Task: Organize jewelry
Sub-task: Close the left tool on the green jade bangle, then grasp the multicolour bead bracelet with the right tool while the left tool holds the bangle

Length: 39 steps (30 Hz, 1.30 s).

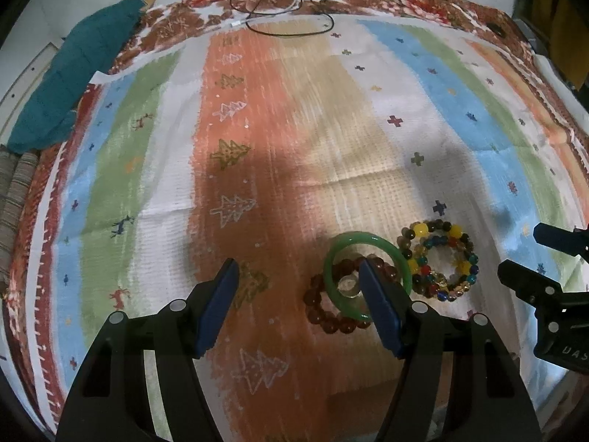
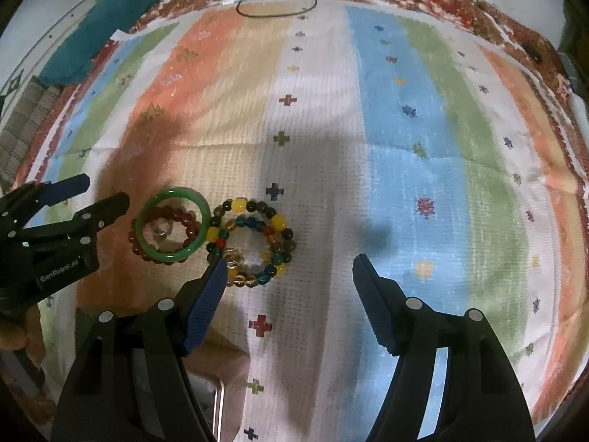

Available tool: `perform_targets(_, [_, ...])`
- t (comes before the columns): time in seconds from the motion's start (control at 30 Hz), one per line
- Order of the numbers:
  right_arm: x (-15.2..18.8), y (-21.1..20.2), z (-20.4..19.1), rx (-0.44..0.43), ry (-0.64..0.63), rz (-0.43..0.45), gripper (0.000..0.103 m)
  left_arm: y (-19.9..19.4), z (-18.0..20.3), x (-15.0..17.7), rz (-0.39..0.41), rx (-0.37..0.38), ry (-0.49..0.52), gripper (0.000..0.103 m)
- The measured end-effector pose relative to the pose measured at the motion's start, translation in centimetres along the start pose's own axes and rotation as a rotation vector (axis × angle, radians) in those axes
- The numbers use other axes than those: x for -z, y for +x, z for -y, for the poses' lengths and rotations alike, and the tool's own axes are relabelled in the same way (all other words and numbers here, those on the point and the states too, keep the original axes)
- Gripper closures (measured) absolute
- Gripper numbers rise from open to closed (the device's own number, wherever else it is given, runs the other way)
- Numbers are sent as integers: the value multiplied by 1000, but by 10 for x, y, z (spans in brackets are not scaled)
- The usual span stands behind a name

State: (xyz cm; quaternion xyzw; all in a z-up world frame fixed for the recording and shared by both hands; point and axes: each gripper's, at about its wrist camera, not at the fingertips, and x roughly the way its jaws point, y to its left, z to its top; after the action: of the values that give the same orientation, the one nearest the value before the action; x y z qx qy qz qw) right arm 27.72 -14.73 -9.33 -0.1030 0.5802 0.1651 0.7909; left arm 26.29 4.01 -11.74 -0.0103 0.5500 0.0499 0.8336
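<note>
On a striped patterned cloth [image 1: 257,147] lies a small pile of jewelry. A green bangle [image 1: 359,237] rests over a dark red bead bracelet [image 1: 324,316], with a small clear ring [image 1: 348,285] inside it. Beside them to the right are multicolour bead bracelets [image 1: 419,230]. My left gripper [image 1: 298,263] hangs open above the cloth, and its right finger overlaps the bangle in this view. My right gripper [image 2: 291,261] is open too, its left fingertip next to the multicolour bracelets [image 2: 239,206]. The bangle [image 2: 173,191] lies between the two grippers.
A teal cloth [image 1: 73,73] lies at the far left corner and a black cord [image 1: 291,29] at the far edge. Striped fabric [image 1: 14,199] borders the left side. A metal edge [image 2: 221,405] shows under the right gripper. A hand [image 2: 14,335] holds the left gripper [image 2: 106,189].
</note>
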Motion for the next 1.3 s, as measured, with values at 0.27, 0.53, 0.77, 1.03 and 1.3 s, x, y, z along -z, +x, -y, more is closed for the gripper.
perform_targets(0.27, [-3, 17, -5, -15, 5, -47, 38, 19, 3, -5, -29, 8, 19, 36])
perform_targets(0.53, [-8, 30, -6, -4, -9, -82, 49, 30, 5, -13, -47, 22, 23, 41])
perform_targets(0.77, [-9, 43, -7, -6, -20, -117, 67, 48, 13, -12, -91, 14, 62, 54])
perform_targets(1.03, [-11, 53, -7, -19, -38, -140, 87, 53, 17, -9, -108, 51, 68, 88])
perform_targets(1.3, [-10, 45, -10, -8, -50, -107, 92, 49, 23, -8, -96, 41, 78, 96])
